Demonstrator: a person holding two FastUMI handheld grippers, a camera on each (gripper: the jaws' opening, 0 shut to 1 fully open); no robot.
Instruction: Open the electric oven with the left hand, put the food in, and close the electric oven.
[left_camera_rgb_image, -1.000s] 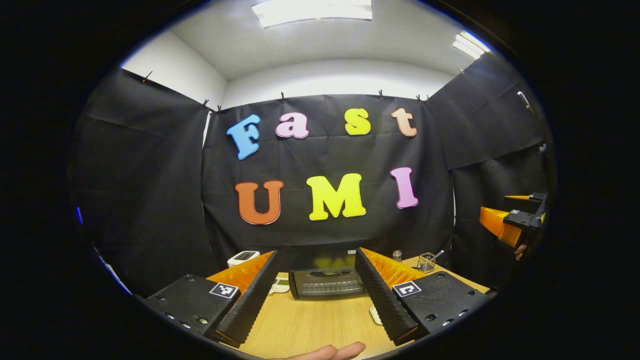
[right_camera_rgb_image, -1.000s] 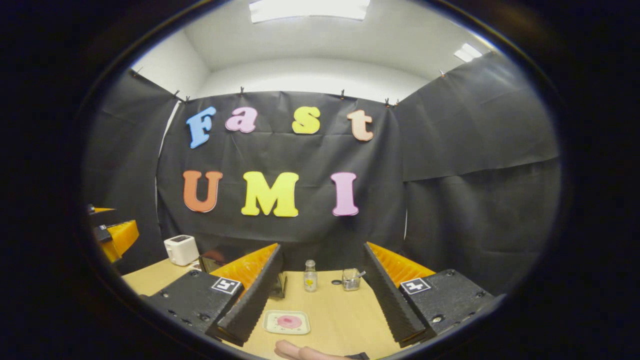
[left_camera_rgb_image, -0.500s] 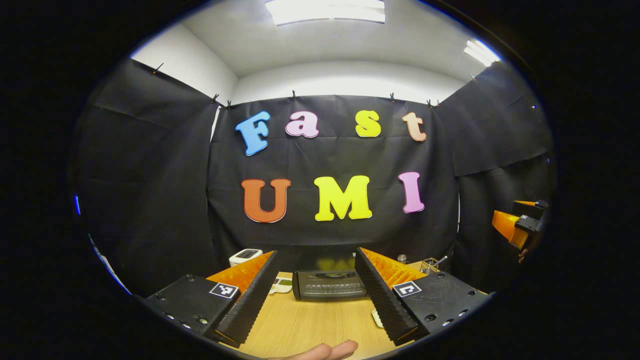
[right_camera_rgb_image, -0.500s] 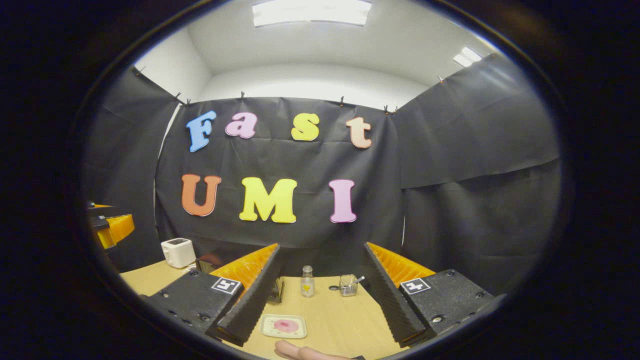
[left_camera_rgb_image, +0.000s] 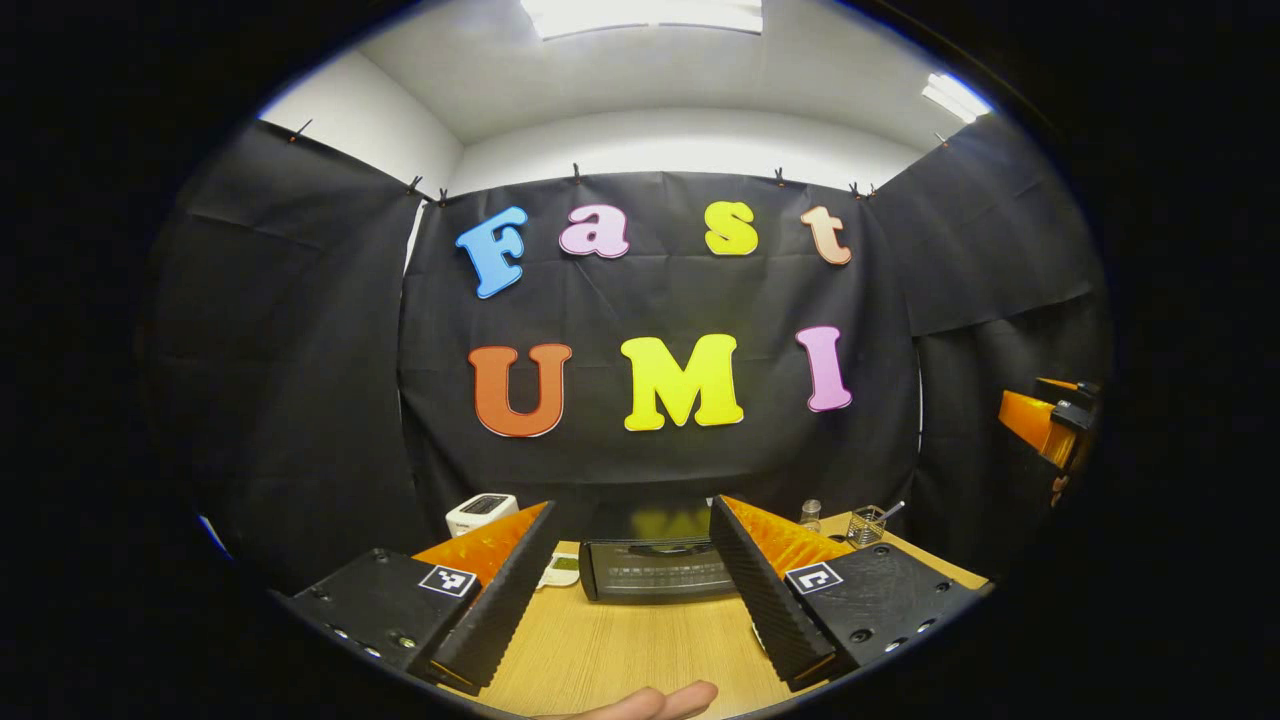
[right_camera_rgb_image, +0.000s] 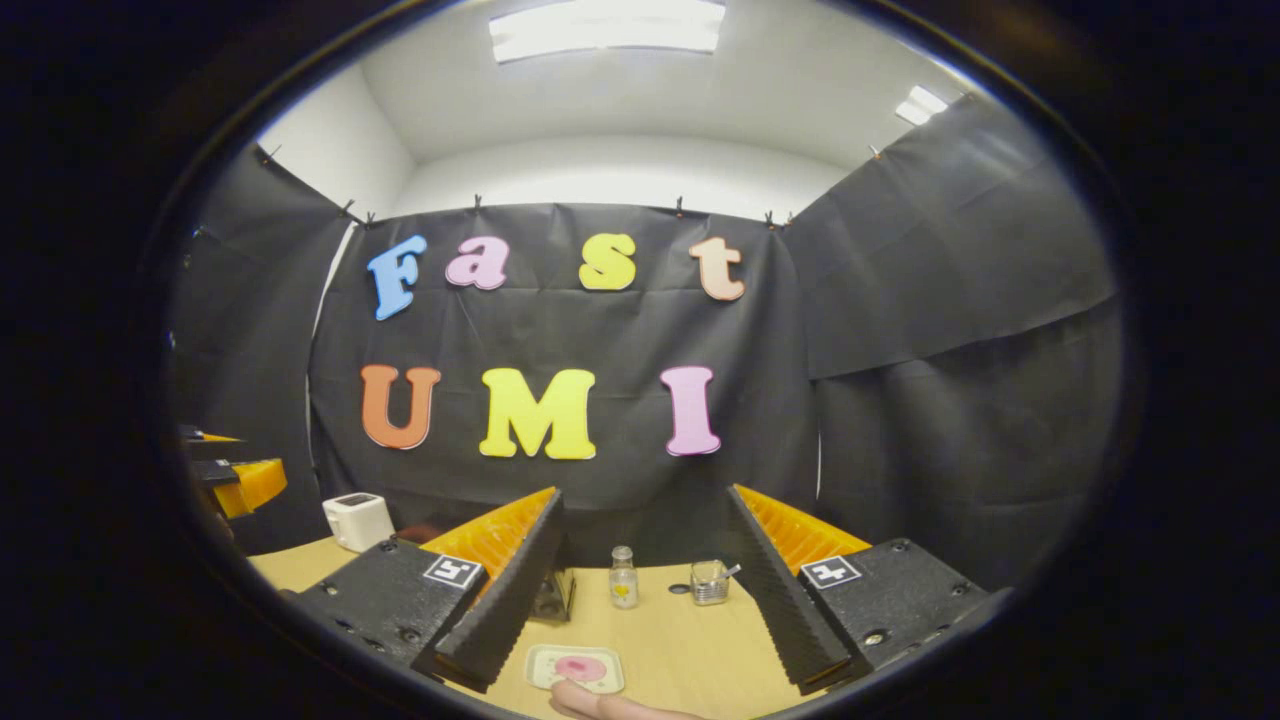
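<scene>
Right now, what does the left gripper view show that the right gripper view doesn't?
Left gripper view: the electric oven seen face-on, its door closed, straight ahead. Right gripper view: the plate of pink food near the table's front edge. Both: the white toaster, the small bottle, the wire cup and the wooden table.

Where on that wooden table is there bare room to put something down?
Bare wood lies in front of the electric oven, between it and the near edge of the table. In the right gripper view, another free patch sits right of the plate of food, nearer than the small bottle and the glass jar. The back, by the toaster, is crowded.
</scene>
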